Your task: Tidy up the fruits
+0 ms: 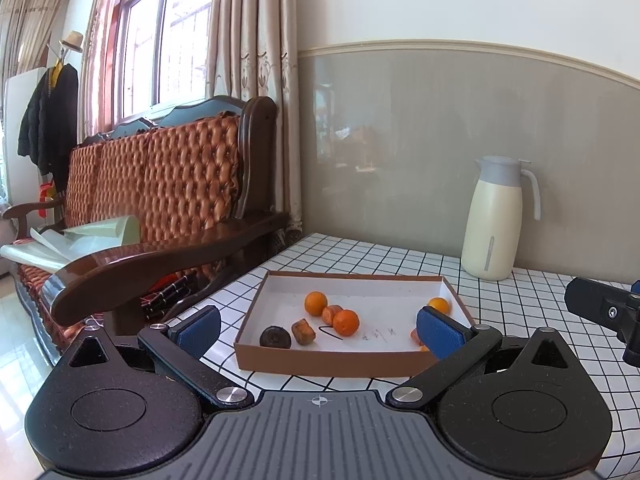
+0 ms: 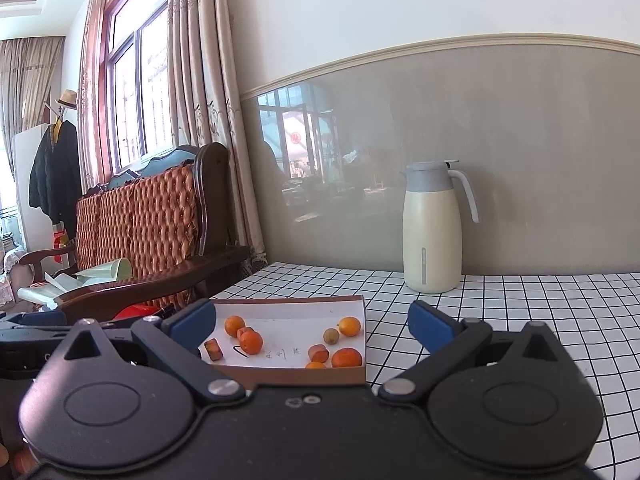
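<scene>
A shallow brown cardboard box [image 1: 332, 360] [image 2: 296, 375] with a white floor lies on the checked table. Inside it lie several small oranges, among them one at the middle [image 1: 346, 322] [image 2: 251, 341] and one at the far right [image 1: 439, 305] [image 2: 349, 326]. A brown fruit piece [image 1: 303, 331] [image 2: 213, 349] and a dark round fruit [image 1: 275, 337] sit at the box's left end. My left gripper [image 1: 319, 330] hovers open just before the box, its right pad over the box's right end. My right gripper [image 2: 312, 322] is also open, above the box's near right corner, holding nothing.
A cream thermos jug [image 1: 496, 218] [image 2: 434, 228] stands at the back by the grey wall panel. A wooden sofa [image 1: 160, 208] [image 2: 152, 240] with quilted orange cushions borders the table's left edge. The right gripper's black body [image 1: 604, 314] shows at the left view's right side.
</scene>
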The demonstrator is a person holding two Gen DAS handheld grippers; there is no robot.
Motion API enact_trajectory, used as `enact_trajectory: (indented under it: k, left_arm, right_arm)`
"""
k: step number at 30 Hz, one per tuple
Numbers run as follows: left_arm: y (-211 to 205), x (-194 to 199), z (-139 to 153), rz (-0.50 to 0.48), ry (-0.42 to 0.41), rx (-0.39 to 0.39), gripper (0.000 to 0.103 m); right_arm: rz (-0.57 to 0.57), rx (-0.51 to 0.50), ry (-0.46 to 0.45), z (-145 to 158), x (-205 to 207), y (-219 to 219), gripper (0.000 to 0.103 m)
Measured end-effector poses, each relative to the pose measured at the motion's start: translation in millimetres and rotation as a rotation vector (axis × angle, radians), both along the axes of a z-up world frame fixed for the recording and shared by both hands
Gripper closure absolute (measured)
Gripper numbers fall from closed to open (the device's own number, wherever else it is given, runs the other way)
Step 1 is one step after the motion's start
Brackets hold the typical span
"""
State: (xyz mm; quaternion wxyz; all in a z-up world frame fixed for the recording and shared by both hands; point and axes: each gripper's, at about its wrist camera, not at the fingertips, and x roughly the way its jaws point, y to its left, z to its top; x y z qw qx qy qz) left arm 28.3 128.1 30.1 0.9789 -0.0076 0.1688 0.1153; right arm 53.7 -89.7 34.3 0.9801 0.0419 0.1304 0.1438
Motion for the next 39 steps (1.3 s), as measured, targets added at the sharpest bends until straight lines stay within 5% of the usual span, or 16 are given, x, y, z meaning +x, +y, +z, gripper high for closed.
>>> enact_trajectory:
  k: [39]
  left_arm:
    - [-11.7, 16.0, -11.8, -0.095, -0.007, -0.013, 0.000]
  right_arm:
    - [-0.031, 0.000, 0.023, -8.0, 5.1, -3.4, 0.006]
